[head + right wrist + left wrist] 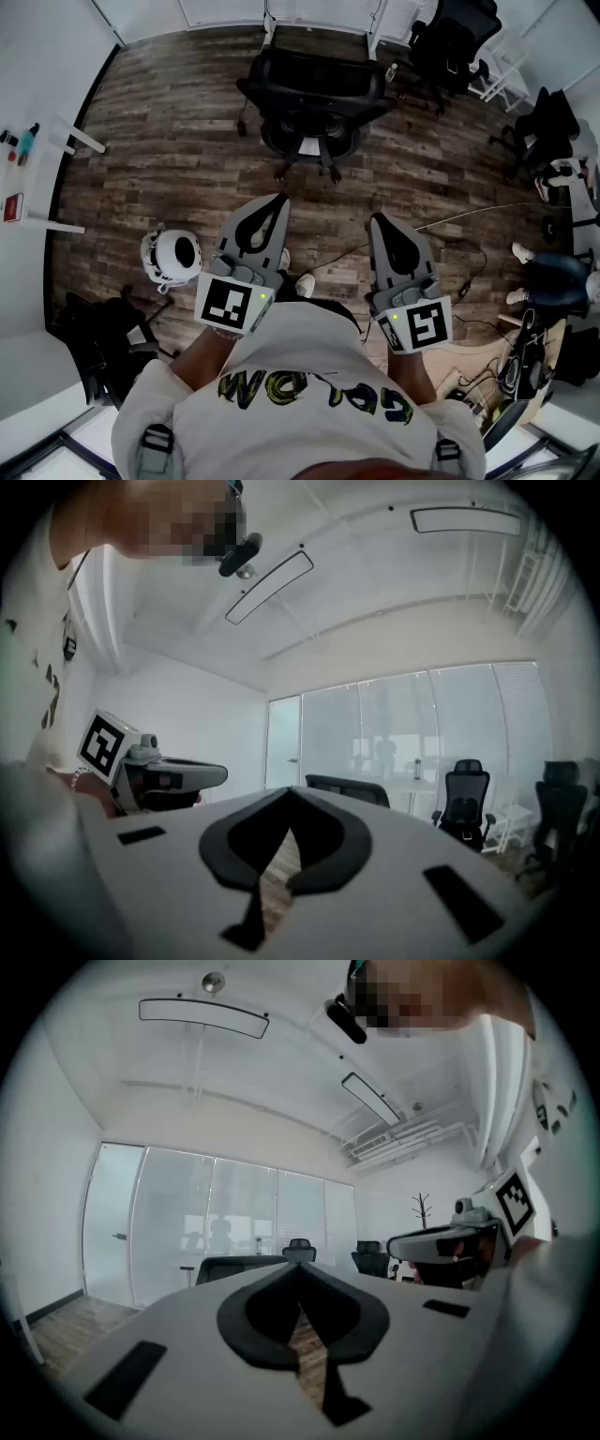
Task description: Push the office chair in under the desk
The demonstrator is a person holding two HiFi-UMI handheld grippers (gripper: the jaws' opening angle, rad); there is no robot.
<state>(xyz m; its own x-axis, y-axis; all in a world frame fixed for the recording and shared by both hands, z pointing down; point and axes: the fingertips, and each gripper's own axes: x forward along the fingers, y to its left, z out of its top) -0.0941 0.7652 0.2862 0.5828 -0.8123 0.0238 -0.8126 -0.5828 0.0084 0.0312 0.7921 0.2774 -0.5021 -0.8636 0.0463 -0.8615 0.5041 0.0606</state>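
1. Nearest the head camera is the person's white shirt (300, 366), with both forearms held out ahead over the wooden floor (178, 159).
2. Left claw (277, 202): closed tip to tip, with nothing in it. Its own view (300, 1283) confirms that the pads meet, and only a sliver of floorboard shows beneath them.
3. Right claw (377, 221): likewise closed and empty, and its own view (286, 803) shows the same.
4. Office chair (314, 89): it stands on its castors straight ahead of the person, well apart from both claws, with its backrest turned toward them. The desk (319, 11) lies just beyond it at the far wall, a white leg on either side of the chair. Whether the seat already reaches under the desk edge cannot be told.
5. Governing relation: the chair lies dead ahead, roughly midway between the lines of the two claws, with the desk on the same line behind it. The backrest's long axis runs crosswise to that line, so its broad face is square to a push. The left claw's tip sits slightly farther forward and so is marginally nearer.
6. Assessment: the push has not begun and there is no contact. The likely next move is a walk forward, then one closed tip set against the backrest on each side of centre, so the chair rolls straight and does not swivel.
7. Hazards: cables (450, 225) trail on the floor to the right. A white round device (173, 253) sits to the left, off the direct path.
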